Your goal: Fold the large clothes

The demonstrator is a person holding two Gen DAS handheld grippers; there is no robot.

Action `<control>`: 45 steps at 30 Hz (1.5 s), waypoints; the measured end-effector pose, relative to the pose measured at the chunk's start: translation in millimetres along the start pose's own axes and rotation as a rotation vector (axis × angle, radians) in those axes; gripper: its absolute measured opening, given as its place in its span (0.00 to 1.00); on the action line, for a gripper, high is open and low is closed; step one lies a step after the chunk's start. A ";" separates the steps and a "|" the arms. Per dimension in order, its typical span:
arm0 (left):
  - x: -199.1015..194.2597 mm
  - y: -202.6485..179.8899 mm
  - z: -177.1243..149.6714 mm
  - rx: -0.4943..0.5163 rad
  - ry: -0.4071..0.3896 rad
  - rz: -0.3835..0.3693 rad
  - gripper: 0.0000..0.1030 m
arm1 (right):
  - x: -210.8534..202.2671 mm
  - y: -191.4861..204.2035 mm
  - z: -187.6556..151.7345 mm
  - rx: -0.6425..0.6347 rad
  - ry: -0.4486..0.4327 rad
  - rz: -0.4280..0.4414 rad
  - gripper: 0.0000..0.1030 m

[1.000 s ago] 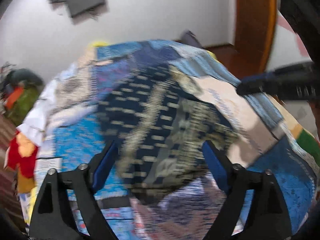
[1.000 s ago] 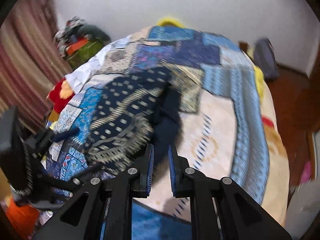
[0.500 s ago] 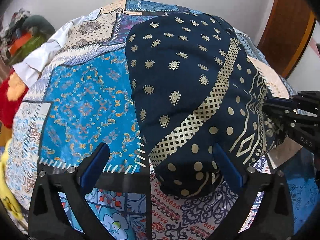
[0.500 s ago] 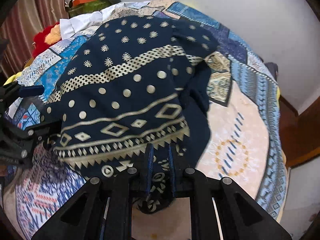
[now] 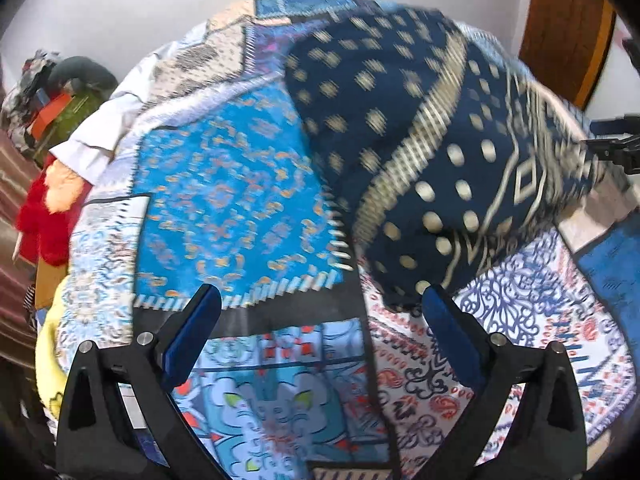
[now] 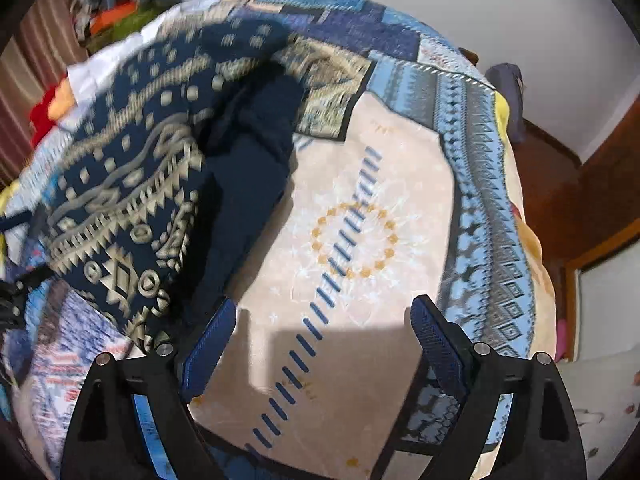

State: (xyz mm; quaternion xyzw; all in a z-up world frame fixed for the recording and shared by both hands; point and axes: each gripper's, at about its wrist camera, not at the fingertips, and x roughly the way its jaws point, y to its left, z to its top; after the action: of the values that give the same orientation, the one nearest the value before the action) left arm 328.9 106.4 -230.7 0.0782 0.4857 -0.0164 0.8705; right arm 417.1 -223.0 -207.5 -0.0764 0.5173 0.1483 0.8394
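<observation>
A navy garment (image 5: 432, 152) with gold dots, diamonds and bands lies crumpled on the patchwork bedspread (image 5: 236, 184). In the left wrist view it fills the upper right, and its near hem ends just beyond my left gripper's right finger. My left gripper (image 5: 318, 308) is open with only bedspread between its fingers. In the right wrist view the garment (image 6: 132, 184) lies at the left, its plain dark inner side folded over. My right gripper (image 6: 320, 320) has its jaws opening wide over the beige patch (image 6: 360, 240), nothing between them; its left finger is next to the garment's edge.
White cloth (image 5: 96, 140) and red and orange items (image 5: 44, 216) sit at the bed's far left, with a heap of clothes (image 5: 52, 92) behind. A wooden door frame (image 5: 568, 28) and white wall lie beyond. Brown floor (image 6: 560, 184) runs along the bed's right side.
My right gripper, shut on the garment's hem before, has opened and let it drop. The garment has settled lower on the bed. Both grippers have moved down toward the bedspread.
</observation>
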 end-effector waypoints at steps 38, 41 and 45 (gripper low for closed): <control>39.9 37.9 89.8 -0.417 0.023 -0.545 0.70 | 86.4 96.7 110.1 0.138 0.145 0.588 0.41; 9.1 51.9 88.3 -0.401 -0.030 -0.523 0.69 | 62.0 117.3 118.7 0.096 0.108 0.593 0.40; -37.9 77.5 87.7 -0.403 -0.101 -0.504 0.69 | 23.3 144.6 130.4 0.069 0.032 0.622 0.40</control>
State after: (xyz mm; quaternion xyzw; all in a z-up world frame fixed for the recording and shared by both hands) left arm 390.9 167.7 -144.0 -0.2191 0.4396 -0.1386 0.8600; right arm 489.7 -45.8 -165.5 0.1115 0.5338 0.3792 0.7476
